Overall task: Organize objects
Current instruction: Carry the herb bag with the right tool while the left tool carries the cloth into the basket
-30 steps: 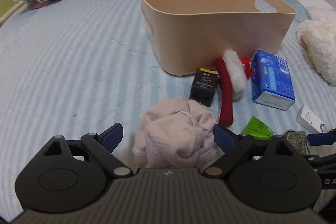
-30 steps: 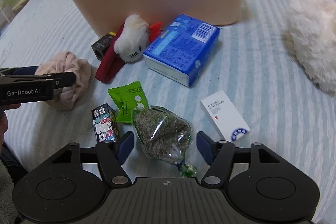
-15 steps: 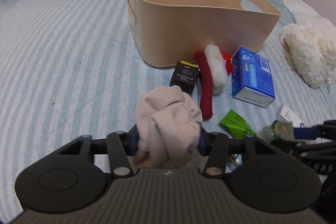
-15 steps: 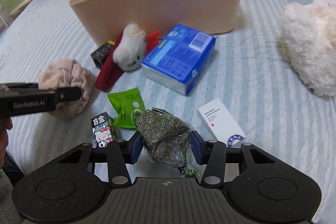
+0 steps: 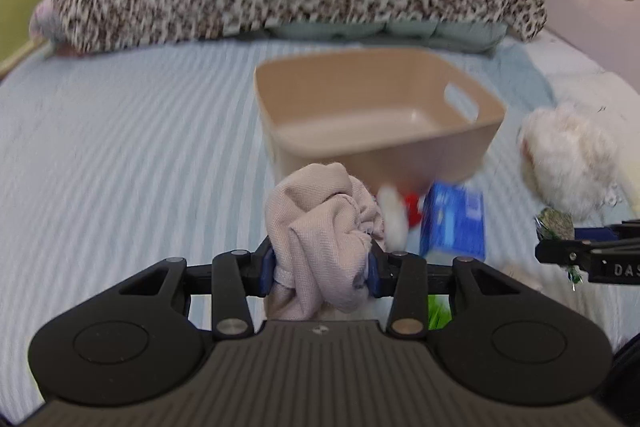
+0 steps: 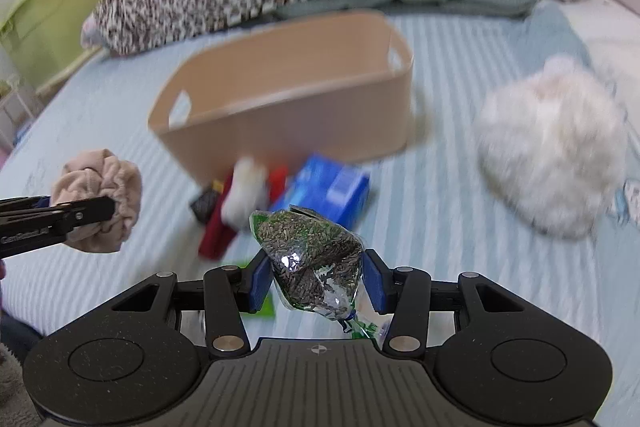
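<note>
The left gripper (image 5: 320, 269) clamps a bunched pink cloth (image 5: 322, 235) above the striped bedspread (image 5: 120, 167); the right gripper (image 6: 316, 281) pinches a clear seed bag (image 6: 310, 253). Only the left view reveals the beige bin's (image 5: 440, 163) bare floor

beige bin (image 5: 404, 163) open-topped, blue box (image 6: 324, 189) and red-white plush (image 6: 240, 203) crowding its near wall

Two matte black handheld tools with blue finger pads

The left tool (image 5: 320, 269) and the right tool (image 6: 318, 281) each have a ribbed grey-black body with a small crosshair mark, two round black discs, angular linkage arms with silver and brass-coloured rivets, and blue ridged pads (image 6: 374, 279); white lettering runs along each tool's side.
</note>
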The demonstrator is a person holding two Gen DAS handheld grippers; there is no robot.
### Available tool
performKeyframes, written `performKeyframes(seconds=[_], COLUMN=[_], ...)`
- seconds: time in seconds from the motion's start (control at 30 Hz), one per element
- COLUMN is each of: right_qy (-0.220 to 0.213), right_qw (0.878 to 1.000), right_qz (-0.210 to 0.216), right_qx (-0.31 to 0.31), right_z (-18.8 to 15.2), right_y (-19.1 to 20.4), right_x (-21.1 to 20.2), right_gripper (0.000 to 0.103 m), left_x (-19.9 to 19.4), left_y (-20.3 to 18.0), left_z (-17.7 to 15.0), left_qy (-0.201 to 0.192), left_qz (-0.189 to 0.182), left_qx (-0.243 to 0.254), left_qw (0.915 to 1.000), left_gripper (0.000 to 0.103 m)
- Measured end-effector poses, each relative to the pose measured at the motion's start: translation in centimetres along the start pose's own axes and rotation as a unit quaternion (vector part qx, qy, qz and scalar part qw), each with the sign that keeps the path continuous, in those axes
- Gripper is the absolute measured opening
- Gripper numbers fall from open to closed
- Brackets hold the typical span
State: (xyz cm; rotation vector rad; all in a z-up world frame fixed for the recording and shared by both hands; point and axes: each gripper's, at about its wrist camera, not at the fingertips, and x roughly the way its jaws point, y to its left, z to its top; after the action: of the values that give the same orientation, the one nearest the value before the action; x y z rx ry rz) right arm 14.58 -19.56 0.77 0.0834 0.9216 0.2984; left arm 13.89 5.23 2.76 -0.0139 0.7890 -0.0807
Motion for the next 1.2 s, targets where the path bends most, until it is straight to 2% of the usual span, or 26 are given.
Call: performKeyframes(seconds=[0.3, 0.5, 0.6, 0.73, 0.83, 0.97, 1.03, 1.07, 1.1, 1.17, 1.2], right_qy=[-0.080, -0.098, -0.095, -0.079, -0.061, -0.038, -0.029, -0.027, -0.028, -0.039, -0.046], right_qw=[0.997, 0.995, 0.995, 0.996, 0.997, 0.998, 0.998, 0.998, 0.998, 0.998, 0.998], right_qz=[-0.015, -0.019, -0.021, -0.029, -0.035, -0.045, -0.045, -0.045, -0.046, -0.042, -0.038], right_qx=[-0.008, -0.008, -0.008, -0.013, -0.017, -0.027, -0.028, -0.028, -0.027, -0.027, -0.026], right_z=[6.9, 11.1, 12.6, 13.6, 13.5, 13.4, 13.3, 13.3, 13.2, 13.1, 13.1], right_y=[-1.1, -0.8, -0.6, -0.2, 0.0, 0.2, 0.2, 0.1, 0.1, 0.1, 0.1], right_x=[-0.6, 1.9, 3.9, 6.8, 8.9, 11.3, 11.9, 12.0, 12.0, 11.3, 10.7], right_gripper=[0.045, 0.045, 0.045, 0.045, 0.045, 0.043, 0.043, 0.046, 0.054, 0.056, 0.061], left_x=[1.5, 5.6, 8.2, 11.9, 14.5, 16.7, 16.8, 16.5, 16.1, 14.9, 14.1], left_y=[-2.2, -3.2, -3.3, -2.6, -2.1, -1.7, -1.8, -1.8, -1.9, -2.1, -2.3], left_z=[7.4, 10.6, 11.3, 11.2, 10.6, 9.5, 9.3, 9.3, 9.4, 9.8, 10.0], left_qy=[-0.058, -0.059, -0.048, -0.007, 0.012, 0.044, 0.047, 0.043, 0.038, 0.024, 0.014], left_qz=[0.021, 0.042, 0.052, 0.043, 0.060, 0.072, 0.078, 0.083, 0.085, 0.084, 0.086], left_qx=[0.031, 0.031, 0.027, 0.000, -0.015, -0.009, 0.000, 0.004, 0.008, 0.016, 0.021], left_qw=[0.9976, 0.9969, 0.9972, 0.9990, 0.9980, 0.9964, 0.9958, 0.9956, 0.9957, 0.9960, 0.9960], left_gripper=[0.044, 0.044, 0.044, 0.044, 0.044, 0.045, 0.048, 0.050, 0.052, 0.062, 0.071])
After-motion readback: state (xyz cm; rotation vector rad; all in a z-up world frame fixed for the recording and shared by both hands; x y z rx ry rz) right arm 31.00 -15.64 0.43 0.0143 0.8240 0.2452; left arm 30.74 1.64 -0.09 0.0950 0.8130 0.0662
